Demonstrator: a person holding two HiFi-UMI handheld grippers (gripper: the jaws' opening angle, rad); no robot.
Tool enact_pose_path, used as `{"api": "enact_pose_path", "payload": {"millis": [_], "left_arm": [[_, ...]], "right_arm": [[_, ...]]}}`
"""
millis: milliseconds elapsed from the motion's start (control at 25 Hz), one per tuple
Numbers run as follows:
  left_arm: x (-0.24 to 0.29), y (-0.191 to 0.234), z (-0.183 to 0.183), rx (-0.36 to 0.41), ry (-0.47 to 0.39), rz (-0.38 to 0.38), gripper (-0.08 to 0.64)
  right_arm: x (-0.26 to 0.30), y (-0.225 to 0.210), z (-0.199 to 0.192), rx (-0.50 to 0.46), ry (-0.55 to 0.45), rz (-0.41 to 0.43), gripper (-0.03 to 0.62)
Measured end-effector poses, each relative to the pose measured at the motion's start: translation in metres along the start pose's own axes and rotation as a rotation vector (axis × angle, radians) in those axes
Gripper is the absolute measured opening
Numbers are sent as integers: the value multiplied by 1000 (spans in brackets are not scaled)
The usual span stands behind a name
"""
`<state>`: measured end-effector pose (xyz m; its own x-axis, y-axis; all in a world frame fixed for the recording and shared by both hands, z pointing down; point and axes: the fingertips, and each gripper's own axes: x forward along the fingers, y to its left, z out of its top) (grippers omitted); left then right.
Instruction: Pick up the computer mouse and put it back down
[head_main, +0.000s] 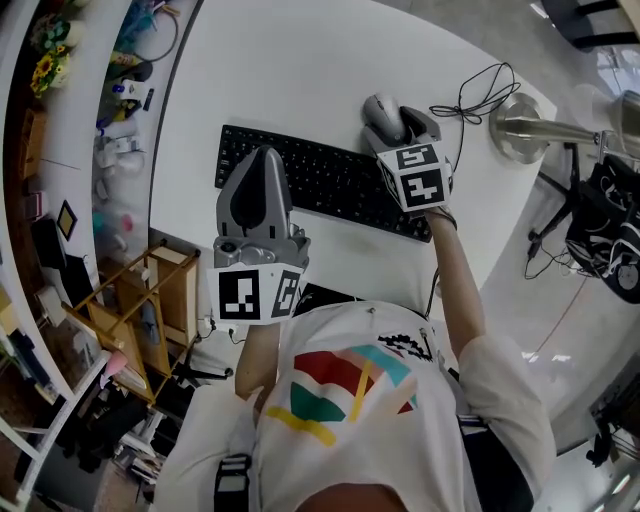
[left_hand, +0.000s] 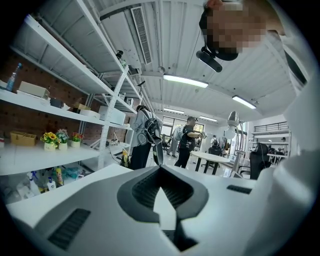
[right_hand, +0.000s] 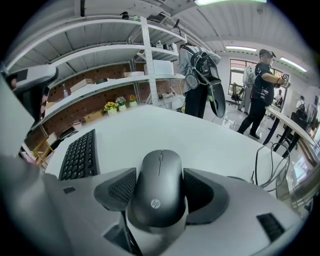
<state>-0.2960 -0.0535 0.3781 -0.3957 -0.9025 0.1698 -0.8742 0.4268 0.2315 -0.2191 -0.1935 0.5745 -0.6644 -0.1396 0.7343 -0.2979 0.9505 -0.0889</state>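
A grey computer mouse lies at the right end of a black keyboard on the white table. My right gripper has its jaws around the mouse. In the right gripper view the mouse fills the gap and both ribbed pads press its sides. Whether it is off the table I cannot tell. My left gripper is held above the keyboard's near edge, shut and with nothing in it. In the left gripper view that gripper points up into the room.
A round metal lamp base and loose black cables lie right of the mouse. White shelves with small items run along the left, with a wooden cart below. A dark backpack hangs at the far right.
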Motion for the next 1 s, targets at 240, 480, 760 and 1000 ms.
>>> {"api": "enact_pose_path", "payload": {"millis": [240,480,760,1000], "left_arm": [[-2,-2,-2,-2,6,3,44],[-7,-8,4,8,-7,-2,45],[-21,-12,14,16,-27,-2,46],[-38,-19,33,29,-84,-11,45]], "right_arm": [[1,0,1,-9,-7,-2,278],[0,-2,-2,-16,-10,-13,278],[-16,-2,14,-28,-71,-42,278],[-62,6,52,47,-227,5,276]]}}
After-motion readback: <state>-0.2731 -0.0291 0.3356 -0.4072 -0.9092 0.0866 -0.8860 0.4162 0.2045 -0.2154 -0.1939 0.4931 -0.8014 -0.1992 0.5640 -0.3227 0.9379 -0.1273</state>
